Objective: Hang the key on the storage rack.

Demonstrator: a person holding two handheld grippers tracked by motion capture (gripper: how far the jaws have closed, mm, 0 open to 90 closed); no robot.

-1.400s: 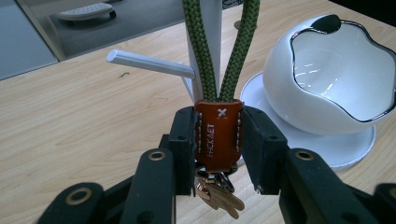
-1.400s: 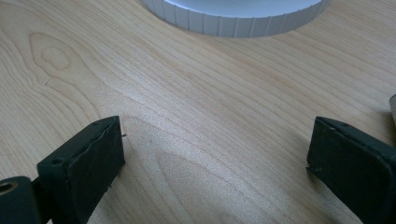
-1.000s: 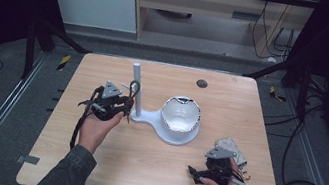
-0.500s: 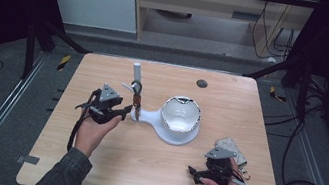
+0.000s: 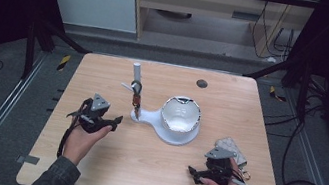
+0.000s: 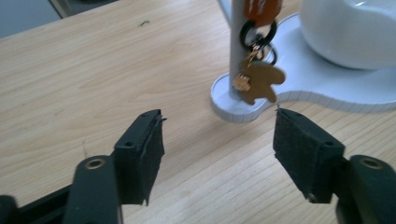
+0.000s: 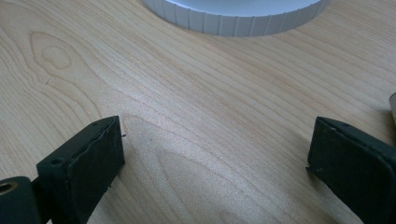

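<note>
A white stand has an upright post (image 5: 136,73) on a flat base (image 5: 149,118) that also carries a white bowl (image 5: 180,115). A keychain (image 5: 137,97) hangs on the post, with an orange tag, black rings and a tan figure charm (image 6: 259,82). My left gripper (image 5: 116,120) is open just left of the base, its jaws (image 6: 218,122) empty and a short way from the charm. My right gripper (image 5: 192,171) rests near the front right edge, open over bare wood (image 7: 215,144), with the base's ribbed rim (image 7: 233,19) ahead of it.
A crumpled grey cloth-like item (image 5: 231,148) lies beside the right hand. A dark round spot (image 5: 201,83) marks the far side of the wooden table (image 5: 104,77). Dark frame posts and cables surround the table.
My left gripper has drawn back from the post toward the person, and the keychain stays hanging there. The right gripper has not moved.
</note>
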